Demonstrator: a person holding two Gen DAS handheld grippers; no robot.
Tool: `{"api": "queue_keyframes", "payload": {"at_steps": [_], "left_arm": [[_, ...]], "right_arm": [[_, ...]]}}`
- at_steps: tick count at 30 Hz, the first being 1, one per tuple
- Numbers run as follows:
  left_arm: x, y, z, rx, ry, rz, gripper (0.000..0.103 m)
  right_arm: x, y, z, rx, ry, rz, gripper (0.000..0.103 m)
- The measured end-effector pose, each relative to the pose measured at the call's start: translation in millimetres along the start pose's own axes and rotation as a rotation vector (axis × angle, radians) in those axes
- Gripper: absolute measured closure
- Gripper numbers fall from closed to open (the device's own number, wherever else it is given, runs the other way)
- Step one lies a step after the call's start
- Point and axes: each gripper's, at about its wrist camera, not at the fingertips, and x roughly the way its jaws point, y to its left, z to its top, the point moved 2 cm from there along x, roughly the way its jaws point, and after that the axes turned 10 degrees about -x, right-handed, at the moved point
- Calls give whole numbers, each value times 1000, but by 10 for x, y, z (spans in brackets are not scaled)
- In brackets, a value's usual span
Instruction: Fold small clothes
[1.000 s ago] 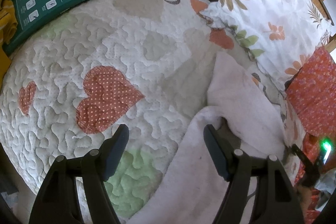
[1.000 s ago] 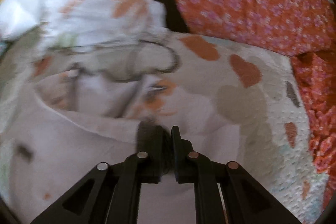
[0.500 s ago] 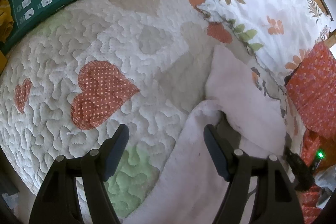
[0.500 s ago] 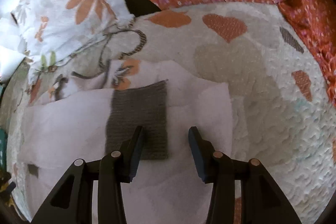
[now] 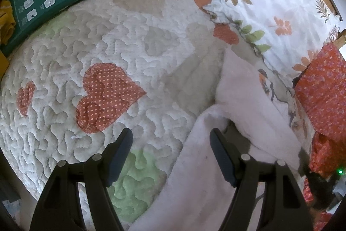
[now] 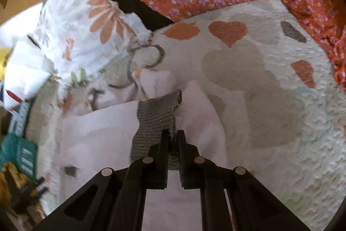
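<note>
Our right tool (image 6: 172, 132) is pinching the grey ribbed cuff (image 6: 156, 117) of the pale pink garment (image 6: 97, 131), lifting it at the view's centre. Our left tool (image 5: 170, 139) hangs spread wide over the heart quilt (image 5: 103, 40), the garment (image 5: 242, 92) at four o'clock.

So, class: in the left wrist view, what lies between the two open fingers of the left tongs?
Quilt on the left, the pale garment's edge on the right; nothing is gripped.

Bare quilt (image 5: 121, 40) leftward; floral pillow (image 5: 270, 5) blocks right
</note>
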Motion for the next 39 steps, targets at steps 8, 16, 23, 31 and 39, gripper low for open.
{"api": "queue_keyframes", "payload": {"at_steps": [8,16,23,31,39], "left_arm": [[-87,77,32,-7,-14,-6,30],[-101,74,33,-11,-6,-23,30],[-72,97,6,5,0,0,30],[-83,232,16,13,6,17,30],[35,301,-283,116,130,-38,30]], "right_arm": [[162,-85,-50,-40,25,-211,102],[-157,-195,-58,-42,-15,-158,99],[121,113,-65,-105,36,-130,94],[86,-130,-171,-45,61,-298,95],[-428,-310,-820,71,45,0,72]]}}
